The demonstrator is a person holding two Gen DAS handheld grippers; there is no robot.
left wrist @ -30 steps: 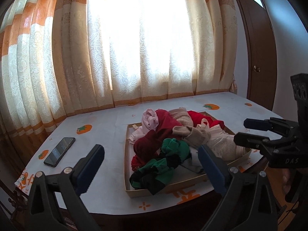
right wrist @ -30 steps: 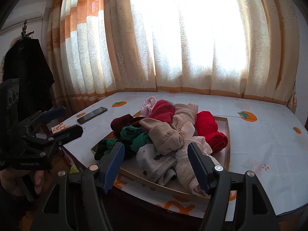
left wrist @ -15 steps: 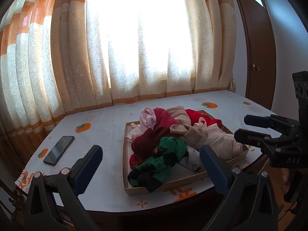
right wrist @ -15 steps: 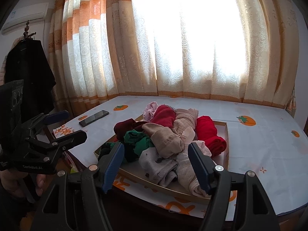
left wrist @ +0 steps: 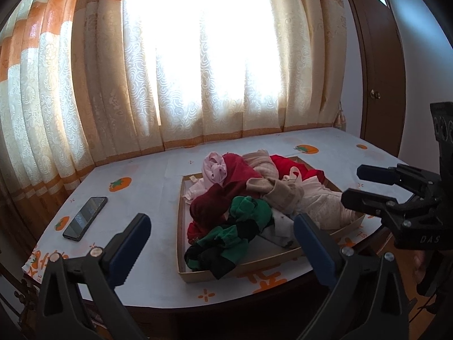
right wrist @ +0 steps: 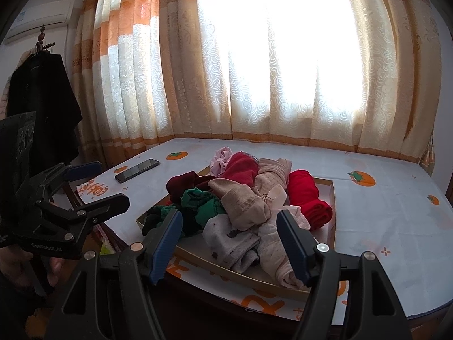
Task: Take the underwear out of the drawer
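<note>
both grippers, left (left wrist: 220,235) and right (right wrist: 229,226), hang open and empty short of the drawer (left wrist: 254,265) heaped with underwear (left wrist: 249,212) on the table; suggest pinching one top garment only, lifting straight up.

Daylight pours through the curtains (left wrist: 198,65), blowing their middle out to white glare in both views. The surface (right wrist: 382,206) is evenly lit, while the near foreground sits in shadow. Fisheye bending curves the edges; corners fall black. Focus is sharp.
</note>
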